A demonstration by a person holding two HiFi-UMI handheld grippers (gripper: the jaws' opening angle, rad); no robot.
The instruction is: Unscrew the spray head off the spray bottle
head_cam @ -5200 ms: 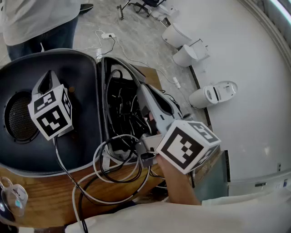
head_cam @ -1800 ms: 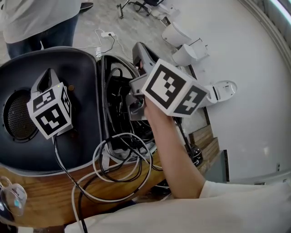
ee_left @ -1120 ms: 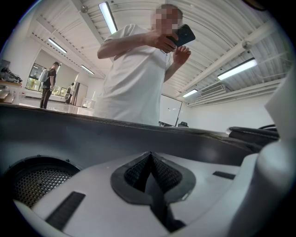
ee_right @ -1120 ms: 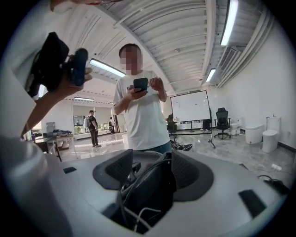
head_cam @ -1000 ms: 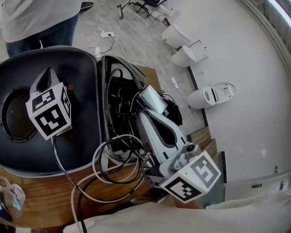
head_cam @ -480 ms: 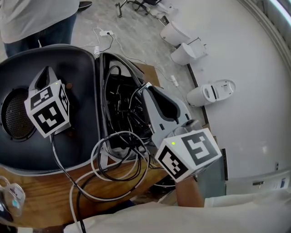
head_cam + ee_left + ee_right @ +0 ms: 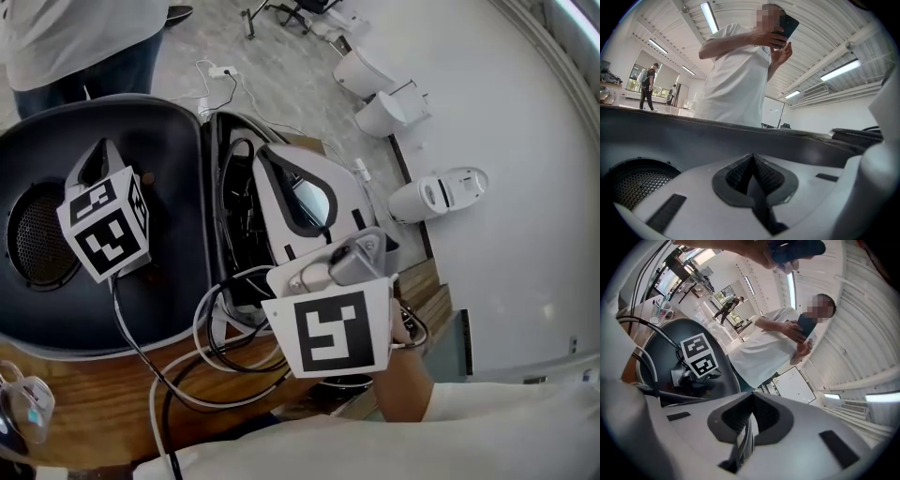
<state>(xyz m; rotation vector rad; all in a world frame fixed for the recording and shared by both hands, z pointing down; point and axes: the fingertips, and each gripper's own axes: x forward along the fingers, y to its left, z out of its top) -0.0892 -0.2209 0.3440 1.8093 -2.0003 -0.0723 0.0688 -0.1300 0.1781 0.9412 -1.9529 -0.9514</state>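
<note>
Left gripper (image 7: 752, 171): jaws closed together, nothing between the fingertips. Right gripper (image 7: 751, 414): jaws closed together, nothing between the fingertips; marker cube behind them.

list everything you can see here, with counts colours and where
case: 1, dark grey, open on the table
table: 1, wood, under the case
black cables: a tangle, in the case's right half
white cables: looped over the case's front edge
white devices: 3, on the floor by the wall
mug: 1, clear, table's near left corner
bystander: 1, white shirt, holding a dark phone
spray bottle: none visible
left gripper: white, shut, in the case's left half
right gripper: white, shut, above the cables
</note>
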